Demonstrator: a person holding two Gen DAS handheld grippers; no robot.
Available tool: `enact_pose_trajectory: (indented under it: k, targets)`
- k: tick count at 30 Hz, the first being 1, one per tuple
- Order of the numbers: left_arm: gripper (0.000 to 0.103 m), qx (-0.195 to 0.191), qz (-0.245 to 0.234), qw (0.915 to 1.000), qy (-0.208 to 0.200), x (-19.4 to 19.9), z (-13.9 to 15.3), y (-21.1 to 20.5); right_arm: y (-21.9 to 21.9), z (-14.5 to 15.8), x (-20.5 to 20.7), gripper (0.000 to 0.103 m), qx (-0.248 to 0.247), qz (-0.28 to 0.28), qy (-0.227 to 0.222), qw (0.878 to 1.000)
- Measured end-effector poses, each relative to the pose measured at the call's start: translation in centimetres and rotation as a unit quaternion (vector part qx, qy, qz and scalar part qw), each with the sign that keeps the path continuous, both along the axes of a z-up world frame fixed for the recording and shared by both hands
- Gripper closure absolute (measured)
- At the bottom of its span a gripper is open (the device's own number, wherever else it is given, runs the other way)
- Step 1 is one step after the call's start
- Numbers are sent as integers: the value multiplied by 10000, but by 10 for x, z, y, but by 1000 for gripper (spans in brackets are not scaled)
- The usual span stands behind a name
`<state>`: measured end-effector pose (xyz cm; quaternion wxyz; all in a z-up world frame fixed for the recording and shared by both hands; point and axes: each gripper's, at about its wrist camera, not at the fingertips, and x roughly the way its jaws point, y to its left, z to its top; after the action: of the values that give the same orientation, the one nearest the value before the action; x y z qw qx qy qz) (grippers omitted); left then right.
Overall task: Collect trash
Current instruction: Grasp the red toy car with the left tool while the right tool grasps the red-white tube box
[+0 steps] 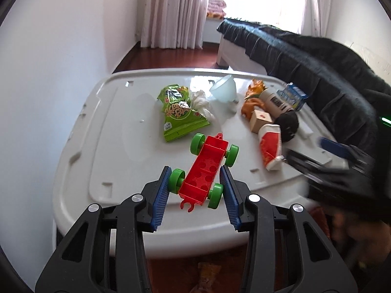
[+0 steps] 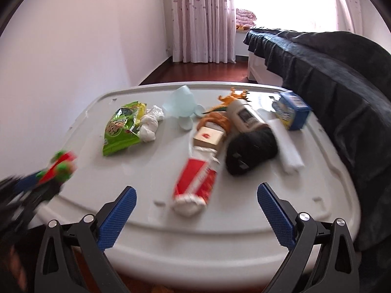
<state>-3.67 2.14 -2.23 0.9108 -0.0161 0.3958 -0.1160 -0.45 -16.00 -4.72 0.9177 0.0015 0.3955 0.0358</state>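
Note:
My left gripper (image 1: 197, 171) is shut on a red toy car chassis with green wheels (image 1: 204, 171), its blue pads against the rear wheels. The car also shows blurred at the left of the right wrist view (image 2: 59, 166). My right gripper (image 2: 196, 194) is open and empty, just in front of a crumpled red and white paper carton (image 2: 194, 183), which also shows in the left wrist view (image 1: 270, 146). A green snack bag (image 1: 177, 113) (image 2: 122, 127) and a white crumpled tissue (image 1: 201, 103) (image 2: 151, 124) lie further back on the white table (image 1: 117, 131) (image 2: 244, 214).
Toward the back right lie a pale funnel (image 2: 182, 102), an orange toy dinosaur (image 2: 229, 101), a small cardboard box (image 2: 209, 136), a white bottle (image 2: 245, 116), a black fuzzy object (image 2: 251, 149), a white roll (image 2: 287, 146) and a blue box (image 2: 292, 113). A dark-covered bed (image 2: 342, 68) borders the table's right.

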Motion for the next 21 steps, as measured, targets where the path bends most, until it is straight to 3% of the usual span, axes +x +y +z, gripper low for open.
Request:
enact_pose_trajectory:
  k: [4,8,10,12,14,21]
  targets:
    - [63,-136,19,9999,-7,-8,3,6,21,-17,22,6,-356,4,68,9993]
    - [63,-161,-1,9999,-43,-8,3,8,25,-35,40,14,-426,-134,328,9985]
    - [63,-200,-8,9998,-59,-7,3,8,23,-43,49,26,-424,-205,465,9978]
    - [63,-199,-18,9998,-66,-8,1,9,18,-50,57,59,-193,-145,659,9975]
    - [63,-203,-43,9998,-49,-10,-1,8,11,-49,56,73,-32,-182,652,9977]
    - [63,-233,-168,9996,-11,-15,-3,0,-3,-24,15,73,505,162,379,9979]
